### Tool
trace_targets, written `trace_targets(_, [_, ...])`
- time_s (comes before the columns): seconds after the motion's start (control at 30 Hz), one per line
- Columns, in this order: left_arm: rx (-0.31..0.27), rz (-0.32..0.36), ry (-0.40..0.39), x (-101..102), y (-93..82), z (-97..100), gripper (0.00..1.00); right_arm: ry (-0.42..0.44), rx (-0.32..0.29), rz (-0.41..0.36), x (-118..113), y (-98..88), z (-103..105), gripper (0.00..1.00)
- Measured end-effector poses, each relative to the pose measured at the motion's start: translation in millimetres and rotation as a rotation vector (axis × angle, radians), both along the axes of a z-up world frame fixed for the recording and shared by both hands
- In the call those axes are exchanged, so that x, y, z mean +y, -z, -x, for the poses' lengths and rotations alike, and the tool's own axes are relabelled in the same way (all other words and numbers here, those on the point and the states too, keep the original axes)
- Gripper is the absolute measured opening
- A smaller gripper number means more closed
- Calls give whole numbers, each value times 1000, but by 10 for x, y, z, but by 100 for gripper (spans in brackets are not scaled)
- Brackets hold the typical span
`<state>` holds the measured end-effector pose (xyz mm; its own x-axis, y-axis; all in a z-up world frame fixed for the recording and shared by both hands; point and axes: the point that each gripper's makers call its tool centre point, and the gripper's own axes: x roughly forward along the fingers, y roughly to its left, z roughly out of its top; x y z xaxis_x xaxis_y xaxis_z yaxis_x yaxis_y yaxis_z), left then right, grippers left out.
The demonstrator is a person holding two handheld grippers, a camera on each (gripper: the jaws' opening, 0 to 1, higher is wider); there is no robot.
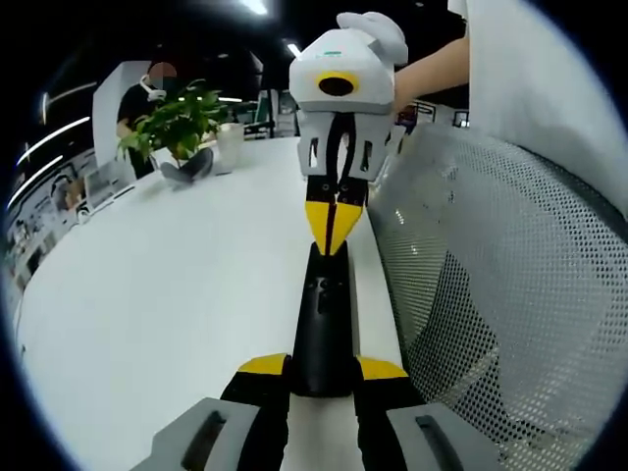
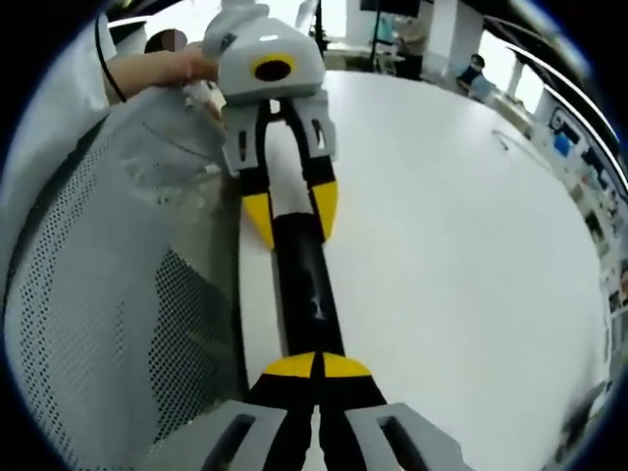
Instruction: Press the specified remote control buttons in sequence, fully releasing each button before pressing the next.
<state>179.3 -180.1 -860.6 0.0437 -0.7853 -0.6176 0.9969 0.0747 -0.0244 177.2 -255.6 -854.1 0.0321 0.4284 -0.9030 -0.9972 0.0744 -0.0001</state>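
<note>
Left gripper view: the left gripper (image 1: pixel 322 370) has its yellow-tipped jaws clamped on the near end of a black remote control (image 1: pixel 325 329), one jaw on each long side. The remote lies flat on the white table (image 1: pixel 167 314), running straight away from the jaws along the table's edge. At its far end the right gripper (image 1: pixel 330 228) points back toward the camera, jaws brought together, tips down on the remote's far end; whether a button is pressed cannot be told. A white mesh chair back (image 1: pixel 510 294) stands just beside the remote, to the right. Far left, a potted plant (image 1: pixel 177 128) sits on the table.

Right gripper view: the closed tips of the right gripper (image 2: pixel 316 368) rest on the near end of the remote (image 2: pixel 304 280). Farther along, the left gripper (image 2: pixel 290 214) straddles the remote, a hand (image 2: pixel 162 69) behind it.
</note>
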Motion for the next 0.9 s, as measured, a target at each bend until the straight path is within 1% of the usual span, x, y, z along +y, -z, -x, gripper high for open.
trace_targets(0.23, [1, 0, 1, 1, -1, 2, 24, -93, -34, 81, 9, 26, -2, 0])
trace_targets(0.33, [0, -1, 2, 1, 0, 2, 24, -108, -40, 92, 7, 29, -7, 0])
trace_targets(0.43, [0, 0, 2, 0, 0, 3, 24, -98, -33, 87, 2, 24, -8, 0])
trace_targets(0.5, [0, 1, 2, 0, -1, 4, 24, -89, -23, 75, -3, 10, -9, 0])
trace_targets(0.57, [-1, 1, 1, 0, -2, 3, 24, -62, -14, 62, -4, 9, -2, 0])
trace_targets(0.63, [-2, 1, 0, 0, -1, 2, 24, -58, -10, 51, -3, 3, 13, 0])
trace_targets(0.73, [-1, 2, -1, 0, -1, 3, 24, -41, 6, 46, 0, 3, 28, 2])
trace_targets(0.83, [-2, 2, -1, 0, -1, 3, 24, -28, -17, 50, -1, 2, -25, 8])
trace_targets(0.9, [-1, 2, -1, 0, -1, 3, 24, -17, -8, 43, 15, -4, -44, 7])
